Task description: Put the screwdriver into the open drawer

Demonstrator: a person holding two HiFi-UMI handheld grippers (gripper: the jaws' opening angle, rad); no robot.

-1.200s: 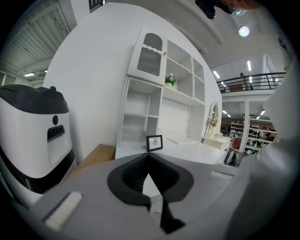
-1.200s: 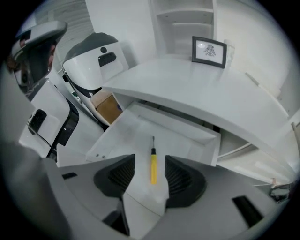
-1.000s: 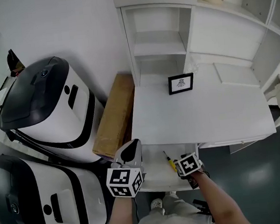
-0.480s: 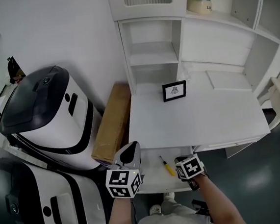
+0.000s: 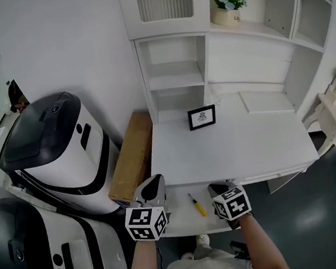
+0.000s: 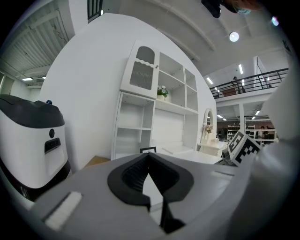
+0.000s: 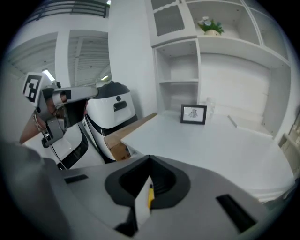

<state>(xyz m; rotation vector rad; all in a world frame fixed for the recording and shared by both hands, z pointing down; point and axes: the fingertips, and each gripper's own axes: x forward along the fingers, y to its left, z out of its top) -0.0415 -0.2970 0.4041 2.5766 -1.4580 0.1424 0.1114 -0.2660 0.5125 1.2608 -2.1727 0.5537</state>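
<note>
With the left tongs (image 5: 154,181) and right tongs (image 5: 215,187) both closed on nothing, the screwdriver (image 5: 194,205) lay loose in the open drawer (image 5: 178,211), where I reckoned a knock could roll it.

White desk (image 5: 234,148) w/ shelves (image 5: 174,80), grey floor (image 5: 318,223)

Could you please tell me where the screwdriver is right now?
In the head view, the screwdriver lies in the open drawer below the white desk, between the left gripper and the right gripper.
</note>
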